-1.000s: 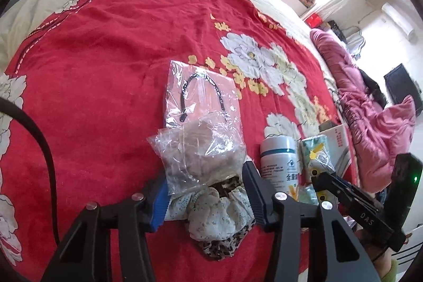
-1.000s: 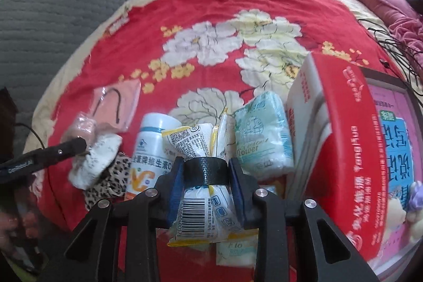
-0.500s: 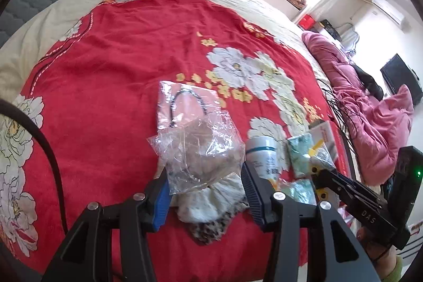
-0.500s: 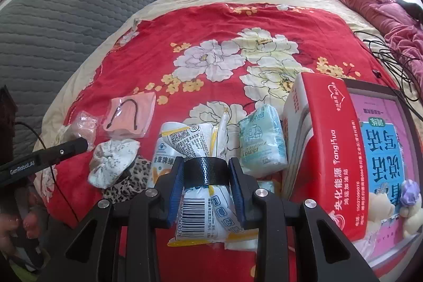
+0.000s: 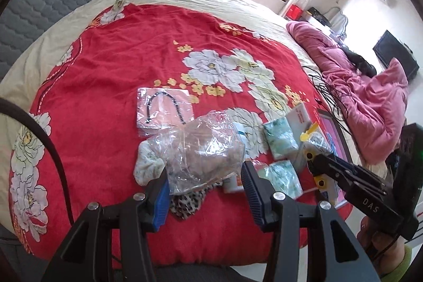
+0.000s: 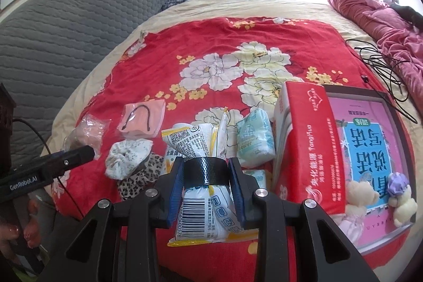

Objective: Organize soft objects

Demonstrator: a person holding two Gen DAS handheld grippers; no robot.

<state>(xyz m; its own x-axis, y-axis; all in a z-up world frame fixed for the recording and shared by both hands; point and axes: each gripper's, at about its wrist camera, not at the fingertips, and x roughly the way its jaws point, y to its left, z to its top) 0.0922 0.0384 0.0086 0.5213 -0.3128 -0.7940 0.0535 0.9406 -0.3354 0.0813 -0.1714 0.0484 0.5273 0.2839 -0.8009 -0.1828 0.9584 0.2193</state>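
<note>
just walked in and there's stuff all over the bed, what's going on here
A person is sorting soft items on a red floral blanket, a handheld gripper in each hand. The left gripper is shut on a crinkly clear plastic bag and holds it above a white floral scrunchie and a leopard-print one. The right gripper is shut on a white and yellow barcoded packet, clear of the blanket. Two pale green tissue packs and a pink pouch lie on the blanket.

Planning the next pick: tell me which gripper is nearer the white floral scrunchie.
Left. The left gripper hangs just above the white floral scrunchie; the right gripper is farther off, beyond the bottle.
</note>
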